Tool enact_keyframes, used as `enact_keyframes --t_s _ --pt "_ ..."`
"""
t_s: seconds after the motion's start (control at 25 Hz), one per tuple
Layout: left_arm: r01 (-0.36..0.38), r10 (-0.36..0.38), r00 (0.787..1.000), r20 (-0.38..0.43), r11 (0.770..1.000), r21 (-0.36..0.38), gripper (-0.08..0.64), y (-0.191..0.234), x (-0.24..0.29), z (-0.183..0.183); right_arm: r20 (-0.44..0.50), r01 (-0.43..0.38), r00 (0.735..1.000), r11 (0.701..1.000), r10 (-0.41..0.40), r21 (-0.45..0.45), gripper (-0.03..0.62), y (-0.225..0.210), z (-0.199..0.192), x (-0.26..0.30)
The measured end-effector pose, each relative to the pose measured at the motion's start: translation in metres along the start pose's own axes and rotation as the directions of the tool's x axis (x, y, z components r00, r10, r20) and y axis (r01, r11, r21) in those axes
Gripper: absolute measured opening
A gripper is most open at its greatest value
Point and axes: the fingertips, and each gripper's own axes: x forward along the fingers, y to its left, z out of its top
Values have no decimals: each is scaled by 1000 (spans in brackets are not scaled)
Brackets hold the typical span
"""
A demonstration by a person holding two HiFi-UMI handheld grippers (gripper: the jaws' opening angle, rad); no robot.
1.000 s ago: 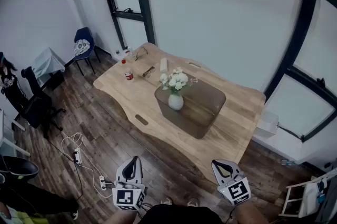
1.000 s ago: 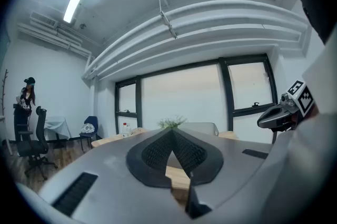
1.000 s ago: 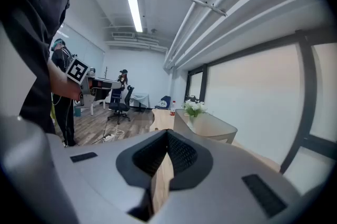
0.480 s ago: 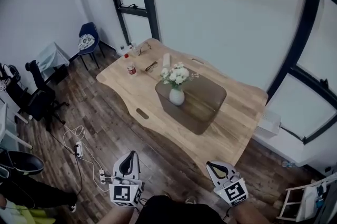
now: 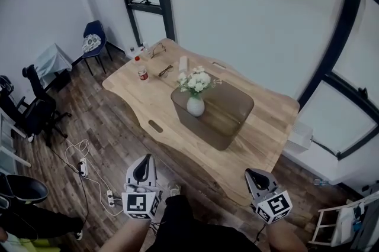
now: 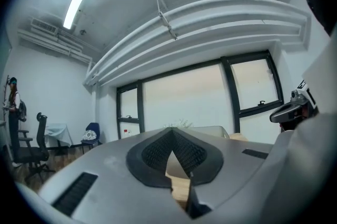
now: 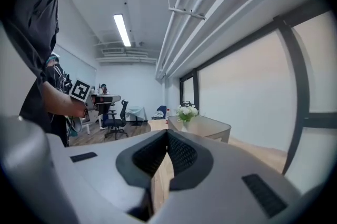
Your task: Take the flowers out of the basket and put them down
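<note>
I have both tongs closed on nothing. The left tongs [image 5: 142, 167] and right tongs [image 5: 256, 178] hang close to my body, short of the worktop [image 5: 142, 100]. The flowers [image 5: 195, 82] stand in a white vase [image 5: 195, 106] inside the brown basket [image 5: 228, 120] mid-worktop, well apart from both tongs.

Bare light wooden table [image 5: 148, 102] lies open between the near edge and the brown rectangular basket [image 5: 205, 130], whose walls fence the white flowers [image 5: 195, 81] in a white vase, clear only from above.
</note>
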Motion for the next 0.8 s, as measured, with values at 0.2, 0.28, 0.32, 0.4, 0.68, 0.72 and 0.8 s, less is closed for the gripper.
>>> enact_keyframes --t_s 0.2,0.28,0.32,0.4,0.68,0.72,0.8 --pt "94 -94 995 44 996 10 5 14 55 16 33 127 991 989 -130 79 21 -32 11 17" --pt "118 -118 992 54 993 7 5 23 78 17 42 158 986 982 -163 103 20 -43 16 28" --pt "128 -128 990 54 992 4 5 27 90 16 39 170 984 980 -175 104 21 -48 18 35" --pt "150 -149 988 48 989 -8 5 35 115 11 26 195 980 975 -199 104 20 -55 20 48" --pt "236 -233 970 67 971 -29 5 54 198 9 18 271 961 953 -276 134 20 -76 32 99" --pt "250 -247 967 70 968 -36 5 58 207 11 17 279 959 951 -284 136 21 -78 35 107" --pt "281 -277 958 76 959 -42 5 65 222 14 15 298 953 946 -302 131 20 -84 41 124"
